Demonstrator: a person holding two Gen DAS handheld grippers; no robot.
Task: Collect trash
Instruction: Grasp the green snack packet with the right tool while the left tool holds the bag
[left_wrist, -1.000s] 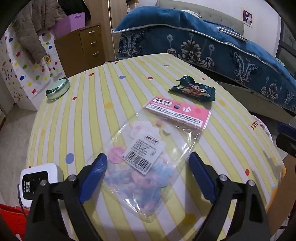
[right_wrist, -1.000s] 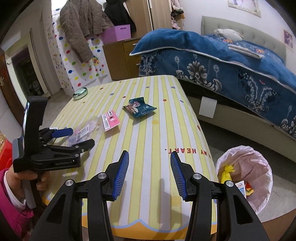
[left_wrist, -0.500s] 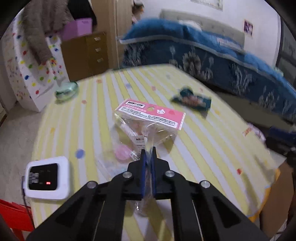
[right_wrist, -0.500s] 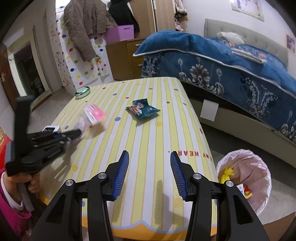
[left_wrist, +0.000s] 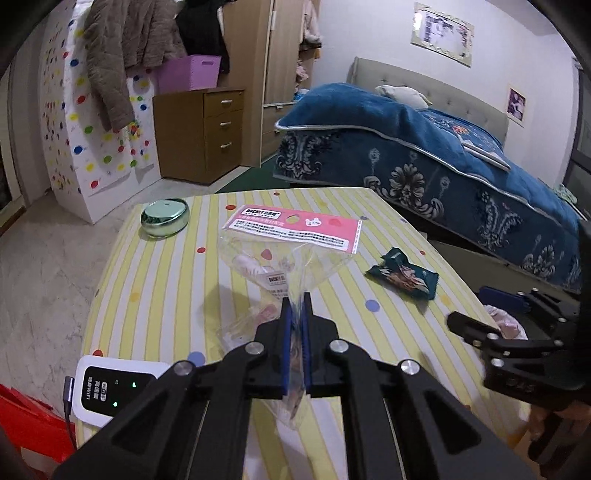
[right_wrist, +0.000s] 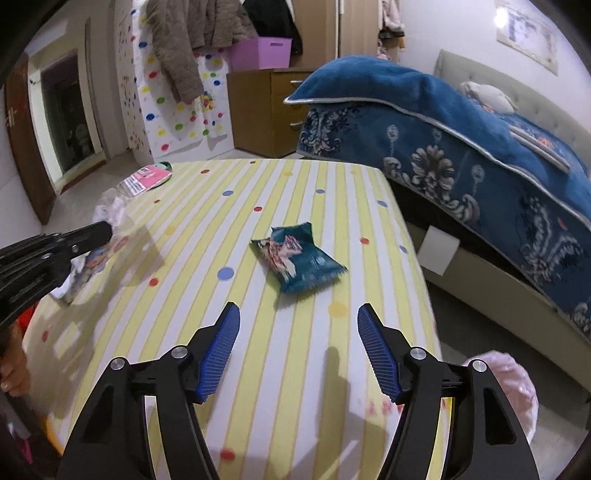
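Note:
My left gripper (left_wrist: 294, 302) is shut on a clear plastic packet with a pink header card (left_wrist: 291, 232), lifted off the yellow striped table (left_wrist: 166, 280); the same packet (right_wrist: 122, 195) shows at the left of the right wrist view, held by the left gripper (right_wrist: 105, 230). A teal snack wrapper (right_wrist: 299, 258) lies flat on the table just beyond my right gripper (right_wrist: 297, 325), whose jaws are opening with nothing between them. That wrapper (left_wrist: 402, 278) also lies right of the held packet in the left wrist view.
A pink-lined trash bin (right_wrist: 509, 387) stands on the floor past the table's right edge. A round green tin (left_wrist: 164, 218) sits at the table's far left, a white wifi box (left_wrist: 110, 391) at its near left corner. A bed with a blue blanket (right_wrist: 461, 147) lies to the right.
The left gripper shut on the clear packet and lifted it off the table. The right gripper moved forward to the teal wrapper and its jaws widened.

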